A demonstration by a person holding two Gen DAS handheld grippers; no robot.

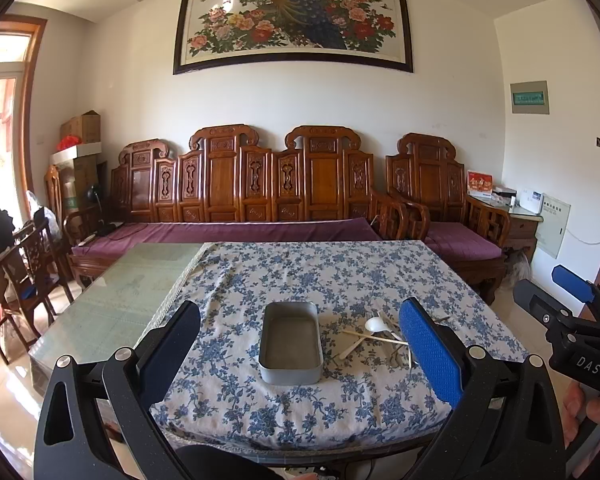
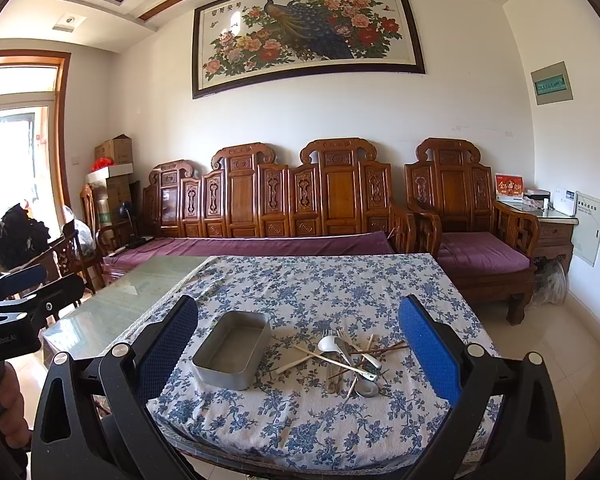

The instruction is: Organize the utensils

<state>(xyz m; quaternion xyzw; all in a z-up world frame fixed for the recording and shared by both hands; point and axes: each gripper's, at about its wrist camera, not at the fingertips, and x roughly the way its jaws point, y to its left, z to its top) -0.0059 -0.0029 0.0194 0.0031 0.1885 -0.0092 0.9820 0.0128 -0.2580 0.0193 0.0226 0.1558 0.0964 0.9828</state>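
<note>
Surface (image 2: 340,280) with a blue floral cloth is carrying everything; a bare glass strip is running along its left side. Nothing is being touched yet.

Left gripper (image 1: 300,344) is hovering released, jaws wide, framing the metal tin (image 1: 291,346). Right gripper (image 2: 298,344) is also released and holding nothing, hanging over the near edge.

The tin is sitting empty, upright, mid-cloth. Just right of it, apart from its wall, the utensil pile (image 2: 348,358) is lying tangled: white spoon (image 2: 329,344) on top, a fork (image 2: 342,338), pale and dark chopsticks (image 2: 332,360) crossed over each other, and what is probably a metal spoon (image 2: 367,388) at the near end, though it's hard to tell under the clutter.

Step in hand, as I'm reading it: first pick, right side.
- Going for the topmost piece, likely the white spoon, so the rest isn't dragged.
- Closing across the handle, not along it.
- Lifting straight up before moving left.
- Left side steadying the tin if it's sliding on the cloth.
</note>
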